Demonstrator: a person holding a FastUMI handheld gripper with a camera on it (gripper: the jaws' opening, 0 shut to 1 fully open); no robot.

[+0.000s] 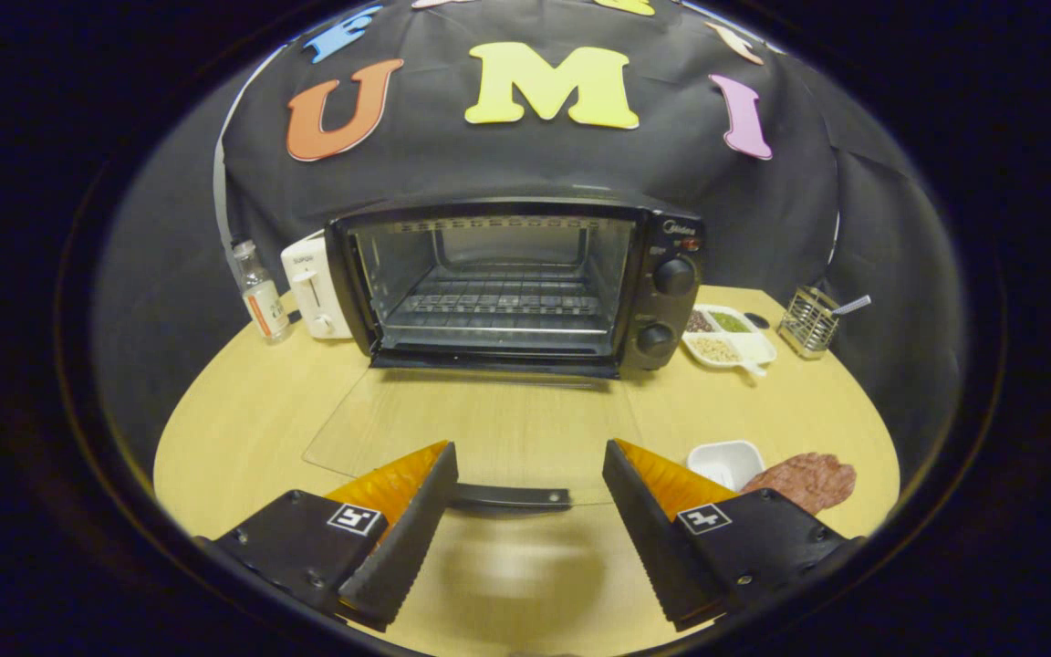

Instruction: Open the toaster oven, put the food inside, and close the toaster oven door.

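Observation:
A black toaster oven (525, 283) stands at the back of the wooden table with its glass door (480, 429) swung fully down, lying flat toward me. The wire rack (503, 306) inside is bare. The door's dark handle (512, 497) lies between my fingers, near their tips. My gripper (530, 470) is open wide with nothing held. A brown piece of meat (804, 482) lies on the table just right of my right finger, beside a small white dish (726, 463).
A white toaster (314, 287) and a small bottle (261, 297) stand left of the oven. To its right sit a divided white tray (731, 338) of grains and a wire holder (808, 321) with a utensil. The round table (243, 411) ends close on both sides.

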